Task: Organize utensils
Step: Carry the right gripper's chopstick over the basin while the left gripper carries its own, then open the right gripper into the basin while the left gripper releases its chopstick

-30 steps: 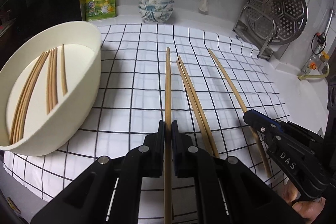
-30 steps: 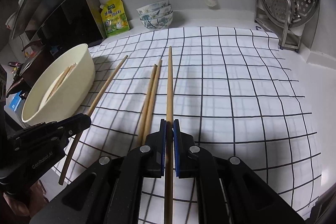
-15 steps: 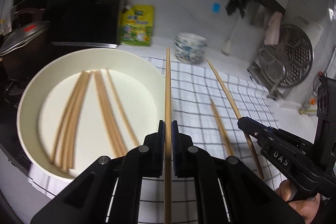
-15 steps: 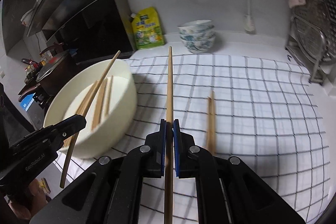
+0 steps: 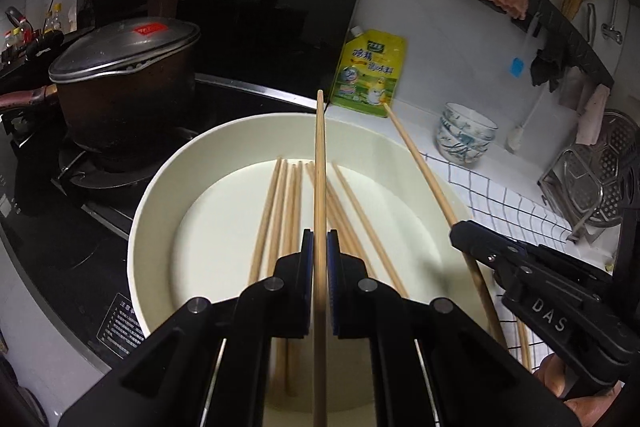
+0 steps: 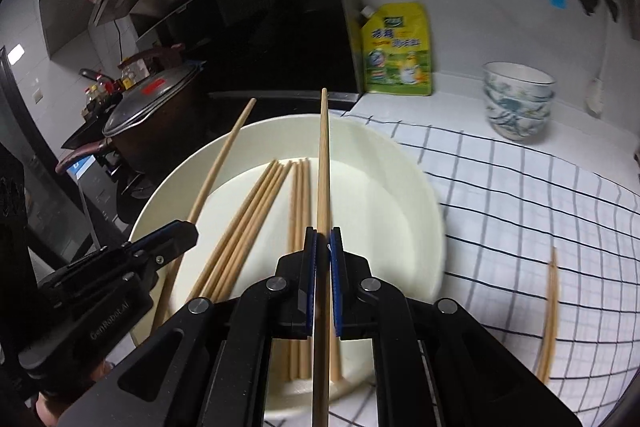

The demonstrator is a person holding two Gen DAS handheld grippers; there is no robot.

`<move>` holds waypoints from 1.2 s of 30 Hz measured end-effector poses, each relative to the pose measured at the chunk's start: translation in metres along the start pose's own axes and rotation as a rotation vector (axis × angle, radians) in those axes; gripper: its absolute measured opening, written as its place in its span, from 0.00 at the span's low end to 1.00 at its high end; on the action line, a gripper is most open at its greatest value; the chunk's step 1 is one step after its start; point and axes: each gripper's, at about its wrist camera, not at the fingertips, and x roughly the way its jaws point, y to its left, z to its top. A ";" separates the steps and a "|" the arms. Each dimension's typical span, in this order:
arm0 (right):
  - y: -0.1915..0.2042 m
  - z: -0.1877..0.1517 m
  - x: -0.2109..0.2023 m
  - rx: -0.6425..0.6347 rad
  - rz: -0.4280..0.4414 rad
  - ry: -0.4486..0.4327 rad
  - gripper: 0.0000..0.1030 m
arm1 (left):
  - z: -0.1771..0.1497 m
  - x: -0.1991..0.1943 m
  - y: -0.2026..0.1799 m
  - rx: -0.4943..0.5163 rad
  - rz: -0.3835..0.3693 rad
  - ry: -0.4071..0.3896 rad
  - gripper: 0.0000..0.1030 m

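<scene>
— How do the two tongs stand?
— The left gripper (image 5: pixel 319 243) and the right gripper (image 6: pixel 323 241) both tilt downward, jaws pinched nearly together.
— And side by side?
— Yes, the right one sits close to the left's right.

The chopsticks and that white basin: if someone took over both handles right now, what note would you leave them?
Left claw: shut on one chopstick, held over the white basin.
Right claw: shut on another chopstick, also over the basin.
Done: a bunch of loose chopsticks already lies in the basin.
Left: drop both held sticks in, then fetch the pair of chopsticks lying on the checked cloth.
</scene>
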 end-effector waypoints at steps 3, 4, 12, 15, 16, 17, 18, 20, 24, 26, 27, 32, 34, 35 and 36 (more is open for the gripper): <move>0.009 0.002 0.016 -0.003 0.007 0.023 0.06 | -0.002 0.010 0.009 -0.011 0.005 0.023 0.07; 0.010 0.001 0.020 0.000 0.007 0.029 0.06 | -0.002 0.012 0.012 -0.014 0.007 0.030 0.07; 0.011 -0.002 0.029 -0.006 -0.015 0.046 0.07 | -0.003 0.017 0.019 -0.043 0.007 0.040 0.17; 0.009 -0.004 0.026 0.002 -0.024 0.031 0.12 | -0.004 0.013 0.019 -0.045 0.019 0.021 0.40; 0.008 -0.005 0.025 0.006 -0.022 0.030 0.12 | -0.005 0.011 0.019 -0.044 0.025 0.014 0.48; 0.006 -0.006 0.023 0.014 -0.020 0.027 0.13 | -0.006 0.009 0.019 -0.044 0.031 0.006 0.51; 0.006 -0.006 0.022 0.017 -0.018 0.025 0.13 | -0.007 0.007 0.019 -0.045 0.034 0.001 0.51; 0.004 -0.008 0.018 0.023 -0.020 0.017 0.15 | -0.009 0.004 0.019 -0.047 0.038 0.001 0.52; 0.006 -0.013 0.011 0.013 -0.039 0.004 0.15 | -0.015 0.001 0.018 -0.044 0.039 0.008 0.52; 0.006 -0.017 0.007 0.013 -0.046 -0.001 0.16 | -0.018 -0.002 0.015 -0.040 0.038 0.010 0.52; 0.005 -0.019 0.005 0.020 -0.042 -0.004 0.16 | -0.020 -0.003 0.014 -0.039 0.037 0.010 0.52; -0.001 -0.030 -0.005 0.064 -0.042 -0.027 0.16 | -0.029 -0.011 0.005 -0.021 0.034 0.012 0.56; -0.002 -0.034 -0.011 0.066 -0.048 -0.036 0.17 | -0.031 -0.016 0.001 -0.011 0.041 0.006 0.56; -0.003 -0.035 -0.014 0.067 -0.050 -0.045 0.19 | -0.032 -0.018 0.000 -0.011 0.043 0.000 0.58; -0.003 -0.037 -0.018 0.066 -0.051 -0.057 0.22 | -0.033 -0.020 -0.001 -0.012 0.046 -0.005 0.59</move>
